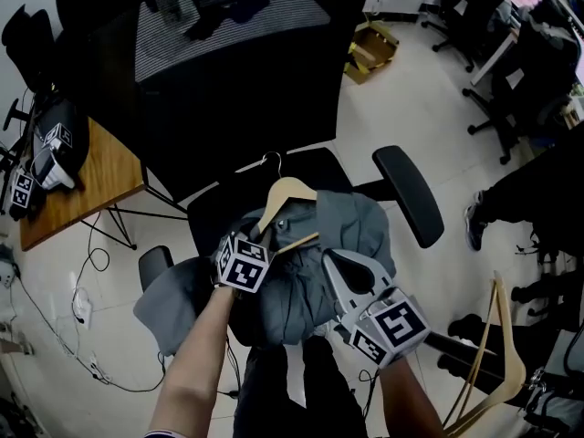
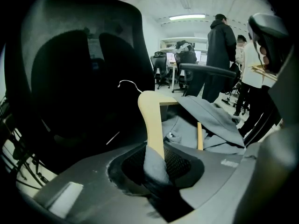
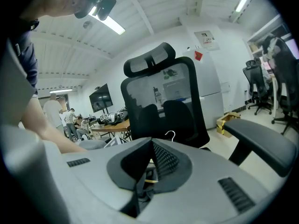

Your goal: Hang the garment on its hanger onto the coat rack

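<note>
A grey garment (image 1: 310, 272) lies bunched on the seat of a black office chair (image 1: 301, 167), draped over a wooden hanger (image 1: 287, 192) with a metal hook (image 1: 272, 160). My left gripper (image 1: 260, 235) is at the hanger's left arm. In the left gripper view its jaws are shut on that wooden arm (image 2: 152, 120) together with a fold of grey cloth (image 2: 210, 120). My right gripper (image 1: 330, 261) hovers over the garment's right side. In the right gripper view its jaws (image 3: 150, 160) meet with nothing between them, and the hook (image 3: 170, 135) shows just beyond.
The chair's tall backrest (image 1: 228, 62) rises behind the hanger, and an armrest (image 1: 408, 192) juts out on the right. A second wooden hanger (image 1: 497, 363) is at the lower right, a wooden desk (image 1: 91, 181) at the left. People (image 2: 222, 55) stand beyond the chair.
</note>
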The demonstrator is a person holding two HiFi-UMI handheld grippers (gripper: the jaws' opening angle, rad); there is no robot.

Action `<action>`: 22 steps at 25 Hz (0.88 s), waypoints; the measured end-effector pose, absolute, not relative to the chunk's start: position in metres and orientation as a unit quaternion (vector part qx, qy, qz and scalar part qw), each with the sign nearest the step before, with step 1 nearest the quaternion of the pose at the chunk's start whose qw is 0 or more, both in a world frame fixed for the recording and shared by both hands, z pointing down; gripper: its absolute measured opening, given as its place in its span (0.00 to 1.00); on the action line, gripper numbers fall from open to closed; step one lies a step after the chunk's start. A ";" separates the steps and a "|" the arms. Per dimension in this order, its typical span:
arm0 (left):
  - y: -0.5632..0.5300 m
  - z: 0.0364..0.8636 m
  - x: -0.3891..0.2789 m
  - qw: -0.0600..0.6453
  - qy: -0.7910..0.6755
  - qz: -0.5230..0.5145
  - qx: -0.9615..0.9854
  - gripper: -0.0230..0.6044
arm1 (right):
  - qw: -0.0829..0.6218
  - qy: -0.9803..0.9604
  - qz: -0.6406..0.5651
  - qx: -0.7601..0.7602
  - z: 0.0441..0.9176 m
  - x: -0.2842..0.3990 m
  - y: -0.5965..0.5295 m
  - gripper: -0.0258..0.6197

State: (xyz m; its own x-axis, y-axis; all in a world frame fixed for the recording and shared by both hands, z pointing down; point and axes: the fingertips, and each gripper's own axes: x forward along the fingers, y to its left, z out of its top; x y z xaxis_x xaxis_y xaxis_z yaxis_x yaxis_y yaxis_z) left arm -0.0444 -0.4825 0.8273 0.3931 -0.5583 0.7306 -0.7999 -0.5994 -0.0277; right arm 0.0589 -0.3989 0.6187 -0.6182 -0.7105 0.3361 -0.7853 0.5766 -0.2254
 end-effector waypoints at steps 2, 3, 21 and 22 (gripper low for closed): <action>-0.487 0.798 -0.045 0.127 -0.426 0.356 0.822 0.20 | 0.097 -0.884 0.167 0.425 0.605 0.062 -0.399 0.04; -0.487 0.783 -0.045 0.107 -0.429 0.354 0.824 0.19 | 0.093 -0.886 0.161 0.425 0.597 0.063 -0.398 0.04; -0.446 0.565 -0.045 -0.073 -0.465 0.278 0.837 0.14 | 0.039 -0.905 0.049 0.420 0.446 0.077 -0.372 0.04; -0.445 0.554 -0.043 -0.084 -0.464 0.277 0.837 0.14 | 0.035 -0.906 0.042 0.420 0.438 0.077 -0.370 0.04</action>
State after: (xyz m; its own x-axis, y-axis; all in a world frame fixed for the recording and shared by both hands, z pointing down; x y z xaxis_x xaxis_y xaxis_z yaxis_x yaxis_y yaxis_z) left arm -0.0432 -0.4454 0.5539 0.4149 -0.8240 0.3859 -0.7306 -0.5545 -0.3984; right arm 0.0769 -0.3702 0.4381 -0.6443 -0.7583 0.0987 -0.7642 0.6432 -0.0472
